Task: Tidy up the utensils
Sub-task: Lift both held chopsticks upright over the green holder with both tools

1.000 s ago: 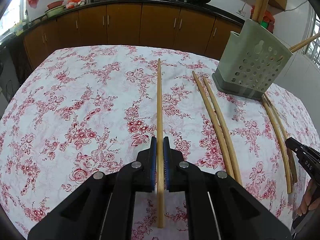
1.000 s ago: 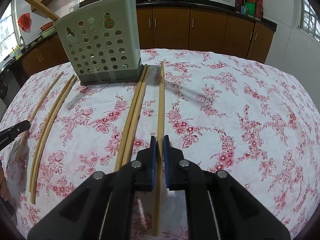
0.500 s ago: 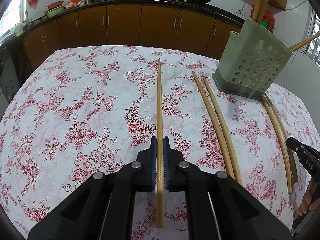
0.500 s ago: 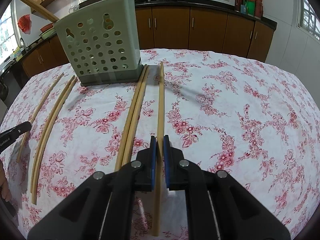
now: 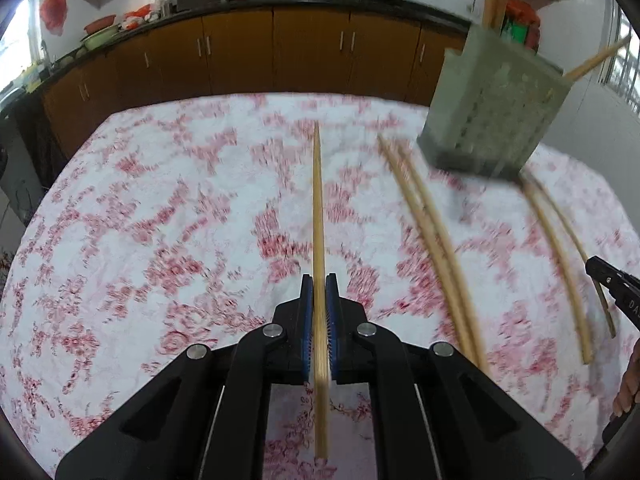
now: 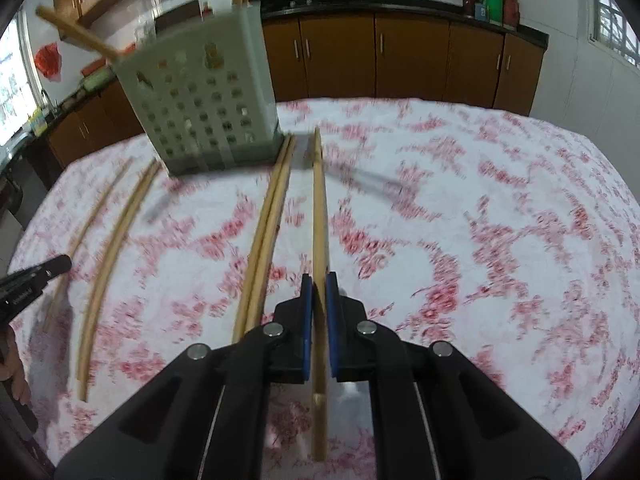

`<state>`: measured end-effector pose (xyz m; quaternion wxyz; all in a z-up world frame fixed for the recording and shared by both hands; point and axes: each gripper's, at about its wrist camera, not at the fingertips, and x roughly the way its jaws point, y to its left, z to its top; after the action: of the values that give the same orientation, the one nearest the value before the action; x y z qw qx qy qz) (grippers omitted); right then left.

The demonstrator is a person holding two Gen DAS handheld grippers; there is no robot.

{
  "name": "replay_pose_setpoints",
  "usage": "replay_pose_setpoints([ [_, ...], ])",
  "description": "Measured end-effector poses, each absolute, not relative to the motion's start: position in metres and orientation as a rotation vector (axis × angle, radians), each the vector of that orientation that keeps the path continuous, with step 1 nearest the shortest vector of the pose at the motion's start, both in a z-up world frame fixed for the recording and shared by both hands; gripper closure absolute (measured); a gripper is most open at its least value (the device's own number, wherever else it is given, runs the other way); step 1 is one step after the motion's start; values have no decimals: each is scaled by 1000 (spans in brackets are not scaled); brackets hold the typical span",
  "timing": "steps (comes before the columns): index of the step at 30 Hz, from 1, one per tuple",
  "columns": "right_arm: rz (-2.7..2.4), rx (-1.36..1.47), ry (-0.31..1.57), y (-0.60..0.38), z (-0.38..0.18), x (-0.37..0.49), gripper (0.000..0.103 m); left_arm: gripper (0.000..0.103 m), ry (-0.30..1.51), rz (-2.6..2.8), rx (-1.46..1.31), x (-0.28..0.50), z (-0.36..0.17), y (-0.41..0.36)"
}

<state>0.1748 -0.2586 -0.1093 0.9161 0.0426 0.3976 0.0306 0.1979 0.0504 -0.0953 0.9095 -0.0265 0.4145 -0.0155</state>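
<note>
Broadly, the bench [image 5: 168, 216] under its red-flowered cloth takes up most of both views, and the pale green perforated holder [image 6: 200, 108] stands toward its far side with several chopsticks already sticking out of the top. Two loose pairs lie flat on the cloth: one pair [image 5: 432, 248] just right of the left tongs, a second pair [image 5: 560, 252] further right, running out from beside the holder's base.

Each hand carries one stick. The left tongs [image 5: 319, 284] are closed onto a single chopstick [image 5: 318, 208], gripped toward its near end, with a short tail behind the pads. The right tongs [image 6: 319, 284] are likewise clamped on another chopstick [image 6: 320, 208], which sits slightly skewed between the pads.

Both held sticks run lengthways away from the cameras, long axis near-to-far, far tips aimed at the far side of the bench; the right one's tip reaches close beside the holder.

These sticks look light, stiff and smooth, so they may pivot or slide in a narrow pinch. A hold nearer the middle would probably steady them better for upending into the holder.
</note>
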Motion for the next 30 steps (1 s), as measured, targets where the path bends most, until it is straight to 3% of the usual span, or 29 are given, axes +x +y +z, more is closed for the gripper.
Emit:
replay_pose_setpoints([
  [10,61,135,587,-275,-23,156,95,96,624,-56,-120,180,1,64],
  [20,70,149,497,-279,18,151,95,96,539,-105,-106,178,46,52],
  [30,200,202,314,-280,121,130,95,96,481,-281,-60,155,111,24],
])
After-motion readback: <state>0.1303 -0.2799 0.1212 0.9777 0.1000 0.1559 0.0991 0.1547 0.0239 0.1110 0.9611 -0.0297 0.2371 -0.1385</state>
